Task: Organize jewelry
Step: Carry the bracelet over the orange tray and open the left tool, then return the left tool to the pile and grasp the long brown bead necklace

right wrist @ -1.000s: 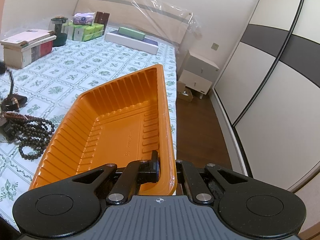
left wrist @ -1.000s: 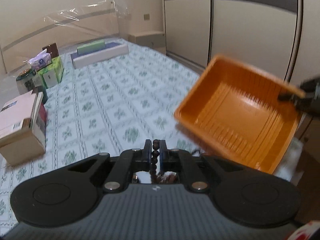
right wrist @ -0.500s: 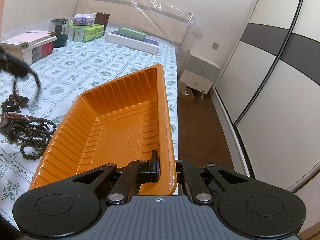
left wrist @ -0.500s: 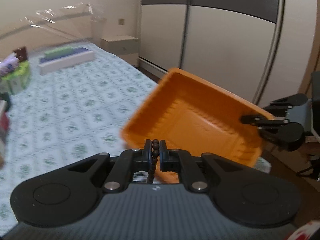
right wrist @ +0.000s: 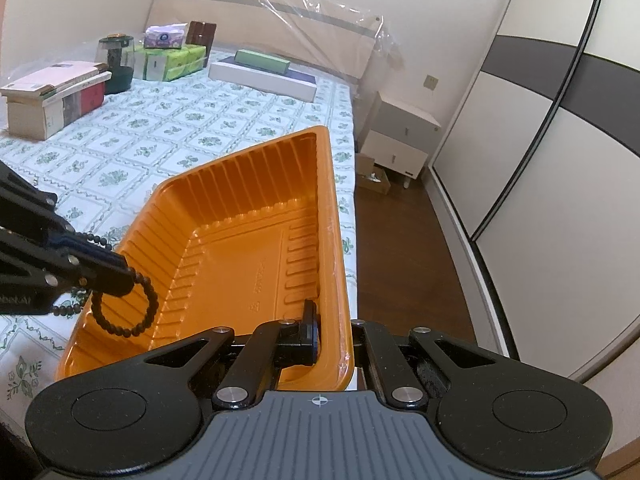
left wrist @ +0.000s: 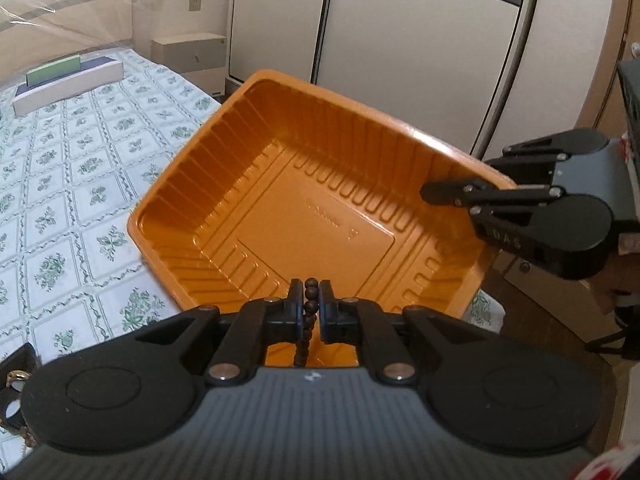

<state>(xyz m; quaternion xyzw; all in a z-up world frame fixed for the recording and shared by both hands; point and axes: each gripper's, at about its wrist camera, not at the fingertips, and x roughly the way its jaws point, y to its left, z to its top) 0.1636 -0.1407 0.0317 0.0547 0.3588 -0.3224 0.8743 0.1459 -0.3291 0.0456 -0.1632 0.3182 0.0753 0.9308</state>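
Over a bed point(right wrist: 168, 128) covered in a white sheet with green flower squares, an empty orange plastic tray point(left wrist: 304, 200) is held tilted in the air. The right gripper point(right wrist: 334, 330) is clamped on the tray's rim at one corner. The left gripper point(left wrist: 311, 300) is closed on a bracelet of dark round beads point(right wrist: 128, 308), which hangs as a loop just above the tray's near edge. More dark beads point(right wrist: 70, 308) lie on the sheet beside the tray. Boxes point(right wrist: 52, 96) sit near the headboard.
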